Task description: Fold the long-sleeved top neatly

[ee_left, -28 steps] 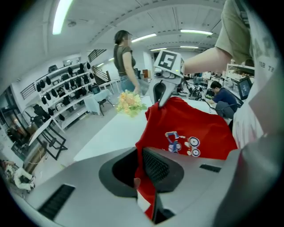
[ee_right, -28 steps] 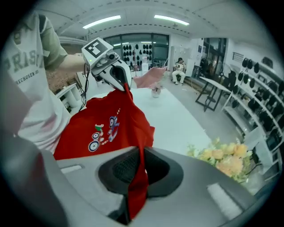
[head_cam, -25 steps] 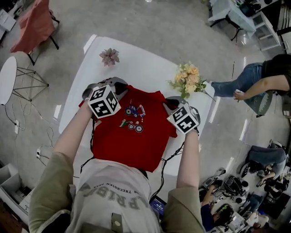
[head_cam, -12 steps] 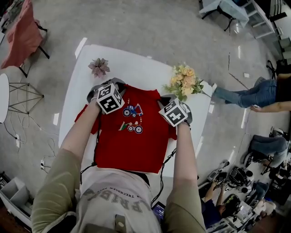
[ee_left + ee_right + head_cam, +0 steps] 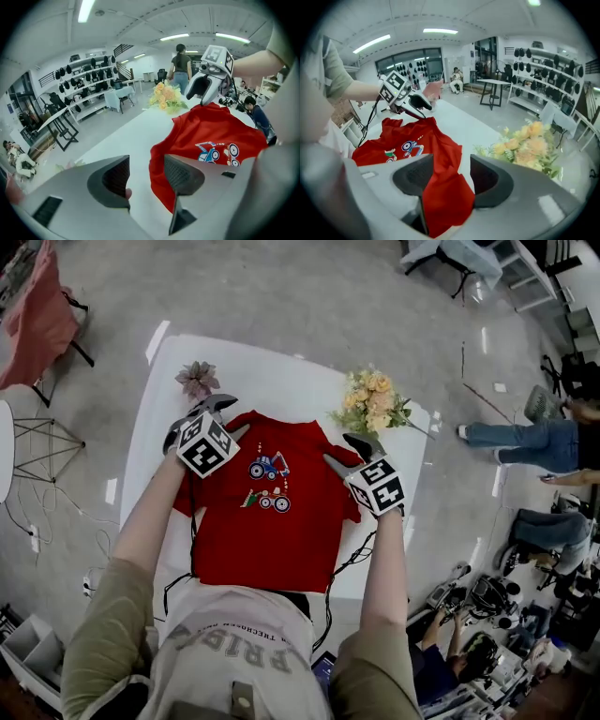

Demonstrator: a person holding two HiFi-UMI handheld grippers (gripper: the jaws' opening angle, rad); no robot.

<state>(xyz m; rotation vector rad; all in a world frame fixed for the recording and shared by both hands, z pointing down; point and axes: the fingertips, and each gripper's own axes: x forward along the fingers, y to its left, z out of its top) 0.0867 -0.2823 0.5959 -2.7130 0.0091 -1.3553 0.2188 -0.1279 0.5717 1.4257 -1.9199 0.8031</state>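
Jaws on our left gripper (image 5: 145, 174) and right gripper (image 5: 447, 180) had just opened wide. The red top (image 5: 272, 531) lay loose between the right pair only. We reckoned the next grips should match, level at both shoulders.

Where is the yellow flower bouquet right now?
In the head view, the bouquet sits at the far right of the white table, just beyond a shoulder of the red top.
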